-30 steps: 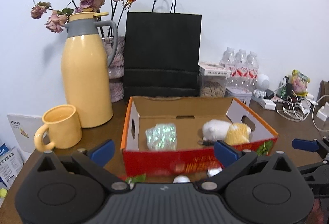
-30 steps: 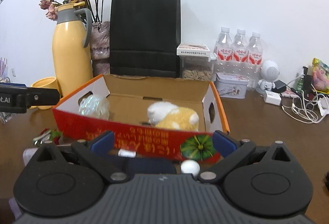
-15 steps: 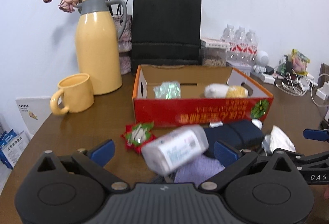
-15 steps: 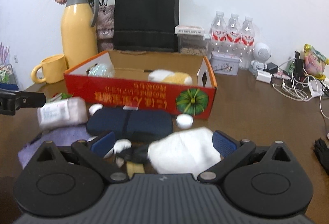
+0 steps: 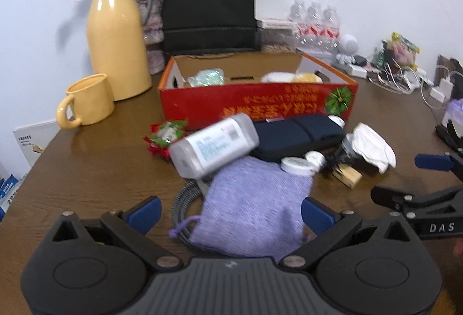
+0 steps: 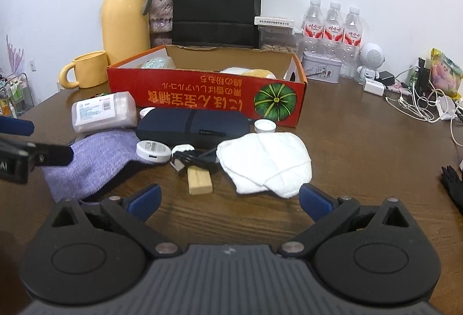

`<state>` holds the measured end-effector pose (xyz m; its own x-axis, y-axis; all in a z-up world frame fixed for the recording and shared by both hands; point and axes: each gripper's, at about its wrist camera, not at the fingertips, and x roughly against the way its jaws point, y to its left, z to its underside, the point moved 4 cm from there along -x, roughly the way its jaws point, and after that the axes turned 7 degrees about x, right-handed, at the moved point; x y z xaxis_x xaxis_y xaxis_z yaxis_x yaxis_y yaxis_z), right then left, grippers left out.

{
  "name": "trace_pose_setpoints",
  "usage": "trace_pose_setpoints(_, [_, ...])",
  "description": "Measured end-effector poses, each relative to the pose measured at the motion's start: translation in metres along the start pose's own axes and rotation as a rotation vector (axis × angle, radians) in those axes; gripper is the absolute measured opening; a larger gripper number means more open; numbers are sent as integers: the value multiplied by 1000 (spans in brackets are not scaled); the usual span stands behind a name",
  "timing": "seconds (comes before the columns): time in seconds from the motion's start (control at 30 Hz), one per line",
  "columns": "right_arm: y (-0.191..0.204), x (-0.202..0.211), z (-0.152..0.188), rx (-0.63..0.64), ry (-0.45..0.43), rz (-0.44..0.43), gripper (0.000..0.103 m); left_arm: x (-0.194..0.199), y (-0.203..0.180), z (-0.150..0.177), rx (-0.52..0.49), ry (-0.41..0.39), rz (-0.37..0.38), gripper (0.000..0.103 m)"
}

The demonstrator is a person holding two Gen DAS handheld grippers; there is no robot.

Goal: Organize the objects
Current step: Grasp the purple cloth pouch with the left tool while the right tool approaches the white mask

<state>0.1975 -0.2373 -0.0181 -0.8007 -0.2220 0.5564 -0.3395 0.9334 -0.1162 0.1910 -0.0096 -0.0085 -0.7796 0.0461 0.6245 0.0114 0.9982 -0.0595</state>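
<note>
My left gripper (image 5: 230, 212) is spread wide over the purple pouch (image 5: 251, 208) — nothing pinched. My right gripper (image 6: 230, 199) gapes too, empty above the wooden table (image 6: 361, 158), with the white cloth (image 6: 264, 160) and wooden block (image 6: 199, 181) just ahead. The red cardboard box (image 6: 208, 96) stands behind the clutter, holding a plush toy (image 5: 292, 77)

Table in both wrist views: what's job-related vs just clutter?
Job:
red box
purple pouch
clear pack
navy case
white cloth
wooden block
round white tin

Clutter:
yellow jug
yellow mug
black bag
water bottles
cables
</note>
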Motion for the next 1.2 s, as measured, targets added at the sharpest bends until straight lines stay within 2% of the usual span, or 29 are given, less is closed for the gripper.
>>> trace_pose_setpoints(0.27, [-4,1,4,-3,-10,-23,103,-11,-15,5,-41,32,-7,103])
trace_pose_setpoints(0.37, [0,-1,2,9,-13,-57,92,-17,-15,7,-47,47,-10,103])
trace_pose_setpoints(0.53, [7,-9,-2,16,-4,-119,58,-26,-16,10,-51,67,-5,103])
trace_pose_setpoints(0.6, [11,-13,-5,26,0,-140,51,-28,-17,10,-51,69,-2,103])
trace_pose_setpoints(0.7, [17,-21,-8,43,10,-146,49,-32,-17,9,-46,74,-3,103])
trace_pose_setpoints(0.83, [20,-33,-12,53,30,-136,37,-34,-16,7,-35,73,6,103])
trace_pose_setpoints(1.0, [19,-44,-9,49,42,-125,30,-37,-17,7,-38,76,6,103])
trace_pose_setpoints(1.03, [19,-44,-8,48,38,-122,25,-38,-18,8,-36,77,8,102])
trace_pose_setpoints(1.07, [19,-44,-8,45,36,-120,21,-38,-18,8,-30,78,11,100])
trace_pose_setpoints(1.2, [18,-43,-8,39,34,-127,21,-40,-15,9,0,90,22,86])
